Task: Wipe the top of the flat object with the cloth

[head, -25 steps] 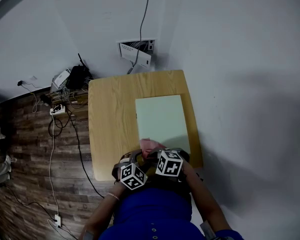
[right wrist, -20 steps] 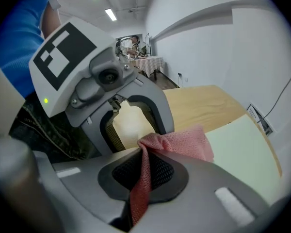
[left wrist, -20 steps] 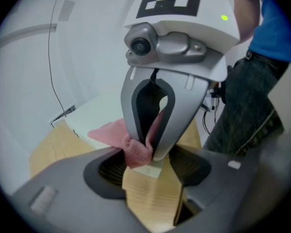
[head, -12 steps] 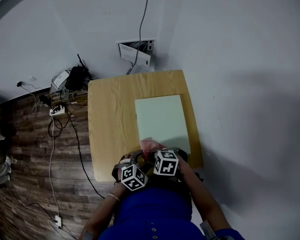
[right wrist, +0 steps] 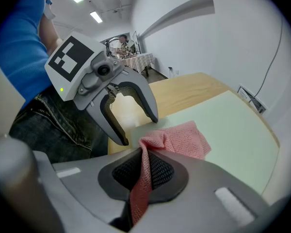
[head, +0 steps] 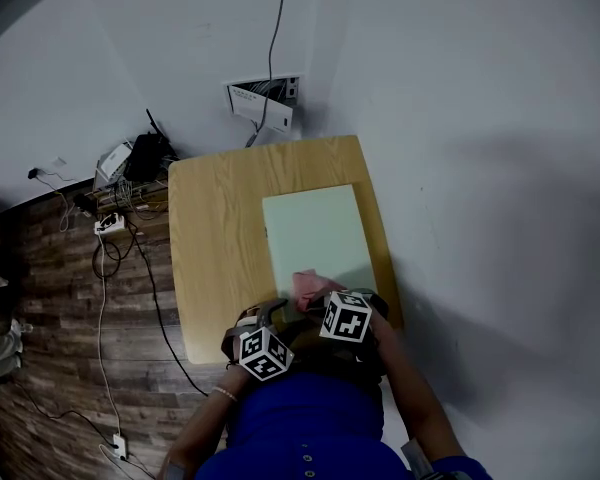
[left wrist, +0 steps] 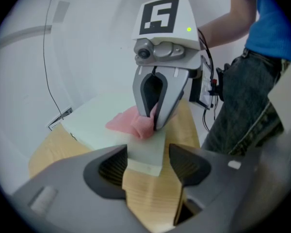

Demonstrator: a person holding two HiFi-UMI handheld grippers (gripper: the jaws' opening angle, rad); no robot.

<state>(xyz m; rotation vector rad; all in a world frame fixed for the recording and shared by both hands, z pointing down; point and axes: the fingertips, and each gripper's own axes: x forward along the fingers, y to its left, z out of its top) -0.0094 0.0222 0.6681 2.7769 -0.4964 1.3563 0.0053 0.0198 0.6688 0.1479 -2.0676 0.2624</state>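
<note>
Change: my right gripper [right wrist: 143,171] has edged forward, dragging the pink cloth [right wrist: 177,140] further onto the pale green flat object [right wrist: 228,130] | Right: jaws pinch a cloth fold, the rest lies just ahead on the board | left gripper [left wrist: 148,166]: jaws spread, empty, just beside | Read: I judge the wipe barely begun.

We count one pink cloth [head: 307,286], one pale green flat object [head: 315,230], one wooden surface [head: 215,253], one left gripper [left wrist: 149,166] and one right gripper [right wrist: 143,171].

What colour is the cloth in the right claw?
Pink: the cloth shows best in the right gripper view.
</note>
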